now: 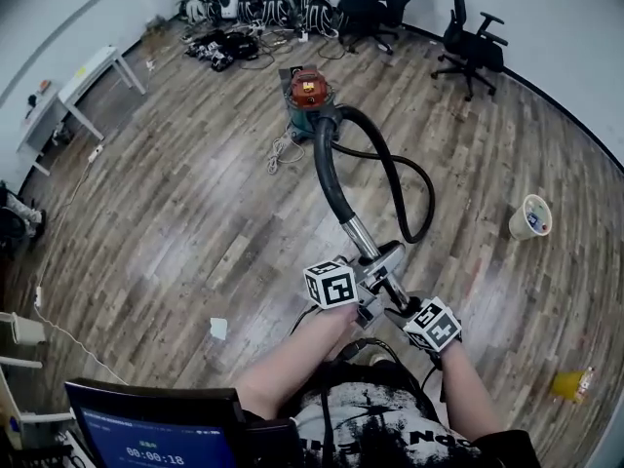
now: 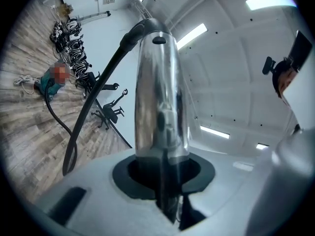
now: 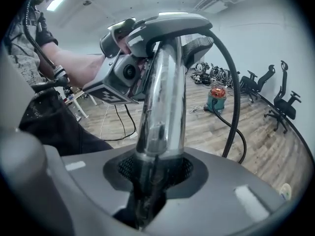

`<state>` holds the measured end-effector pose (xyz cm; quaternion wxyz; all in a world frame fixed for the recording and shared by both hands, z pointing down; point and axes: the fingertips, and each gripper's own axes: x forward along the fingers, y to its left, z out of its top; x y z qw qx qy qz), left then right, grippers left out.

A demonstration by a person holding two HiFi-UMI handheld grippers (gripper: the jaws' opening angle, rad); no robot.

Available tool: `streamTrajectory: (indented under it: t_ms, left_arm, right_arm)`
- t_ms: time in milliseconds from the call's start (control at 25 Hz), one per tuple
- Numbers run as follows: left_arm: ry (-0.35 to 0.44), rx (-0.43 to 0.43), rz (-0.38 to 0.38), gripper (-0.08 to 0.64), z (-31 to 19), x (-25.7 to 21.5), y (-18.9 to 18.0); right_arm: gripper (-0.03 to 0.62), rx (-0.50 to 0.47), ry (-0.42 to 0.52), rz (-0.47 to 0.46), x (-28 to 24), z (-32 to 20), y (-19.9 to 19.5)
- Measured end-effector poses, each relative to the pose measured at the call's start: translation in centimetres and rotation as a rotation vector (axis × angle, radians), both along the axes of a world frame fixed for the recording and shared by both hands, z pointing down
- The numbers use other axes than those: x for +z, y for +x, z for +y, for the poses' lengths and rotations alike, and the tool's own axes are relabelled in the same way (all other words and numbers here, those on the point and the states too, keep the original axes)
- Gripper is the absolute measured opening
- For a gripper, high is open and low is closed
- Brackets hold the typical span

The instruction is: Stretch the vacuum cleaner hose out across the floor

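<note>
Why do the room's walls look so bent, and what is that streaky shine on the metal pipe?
Head view: a wide-angle lens bows the walls and the wooden floor, which carries pale glare. Left gripper view: the chrome tube mirrors the ceiling lights; corners go dark. Right gripper view: same tube, same streaks.

Black T-shirt (image 1: 375, 422), white distressed print across chest. Above T-shirt: left gripper (image 1: 378, 269), right gripper (image 1: 398, 306), grey moulded shells. Each carries white cube with black square markers: left cube (image 1: 330, 285), right cube (image 1: 432, 324). Black cables (image 1: 363, 343) between grippers and T-shirt. Left gripper's round black lens (image 3: 129, 72) set in grey housing.
</note>
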<state>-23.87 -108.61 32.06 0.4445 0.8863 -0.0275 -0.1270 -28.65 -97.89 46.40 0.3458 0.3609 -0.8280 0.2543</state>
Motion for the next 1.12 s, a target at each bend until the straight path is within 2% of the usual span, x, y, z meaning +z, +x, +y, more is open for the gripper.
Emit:
streamTrajectory:
  t_ms: [160, 480, 680, 840, 1120]
  left_arm:
    - [-0.006, -0.092, 0.011, 0.089, 1.4, -0.3, 1.7]
    - [0.009, -0.206, -0.005, 0.089, 6.7, -1.5, 4.9]
    - [-0.003, -0.259, -0.026, 0.089, 8.1, -1.3, 3.9]
    - [-0.013, -0.276, -0.031, 0.089, 8.4, -1.2, 3.6]
    - [0.015, -0.283, -0.036, 0.089, 10.1, -1.9, 1.9]
  right_arm:
    - [0.12, -0.1, 0.008, -0.034, -0.4, 1.9, 2.7]
    - [0.121, -0.223, 0.018, -0.031, -1.4, 7.3, 7.1]
    - [0.123, -0.282, 0.005, -0.048, -1.4, 9.1, 6.4]
    - [0.124, -0.294, 0.006, -0.066, -1.4, 9.6, 6.1]
    - [0.126, -0.299, 0.023, -0.072, -1.7, 11.1, 4.2]
